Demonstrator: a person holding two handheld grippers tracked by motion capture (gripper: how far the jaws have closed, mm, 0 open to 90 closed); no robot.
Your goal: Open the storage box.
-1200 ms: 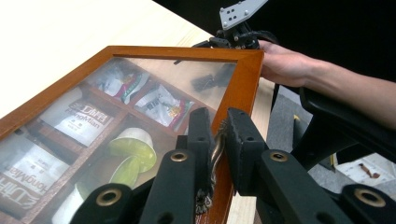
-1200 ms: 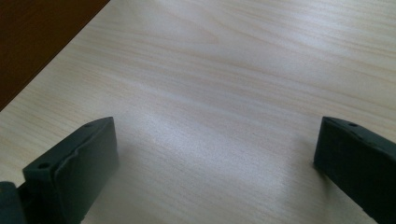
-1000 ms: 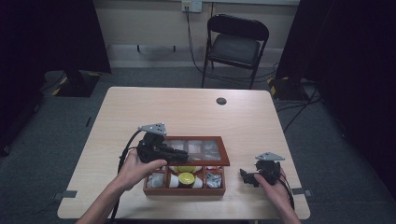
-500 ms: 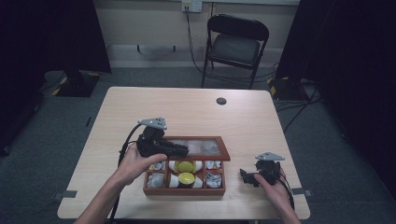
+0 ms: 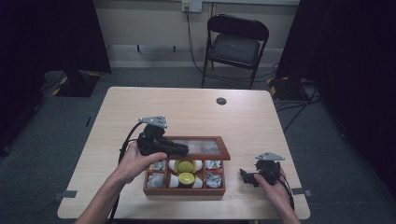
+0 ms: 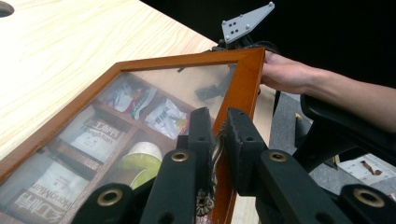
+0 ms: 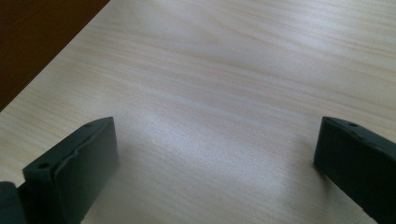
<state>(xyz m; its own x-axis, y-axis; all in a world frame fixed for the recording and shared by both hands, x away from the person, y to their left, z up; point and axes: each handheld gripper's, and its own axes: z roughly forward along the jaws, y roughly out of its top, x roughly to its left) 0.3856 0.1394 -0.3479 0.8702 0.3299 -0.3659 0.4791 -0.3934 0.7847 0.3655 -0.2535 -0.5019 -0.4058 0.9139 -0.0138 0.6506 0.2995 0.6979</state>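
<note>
in the lower middle of the high view a wooden box sits on the table, its glass-paned lid tilted up. the left gripper is clamped on the lid: in the left gripper view the small brass latch on the lid's front edge sits pinched between the two jaws at bottom centre. the right gripper rests at lower right beside the box, jaws spread wide over bare tabletop

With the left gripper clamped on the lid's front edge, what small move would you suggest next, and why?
Probably swing the lid further up and back: the left gripper pinches its latch, it is only part-raised over the box, and the right gripper rests open.
</note>
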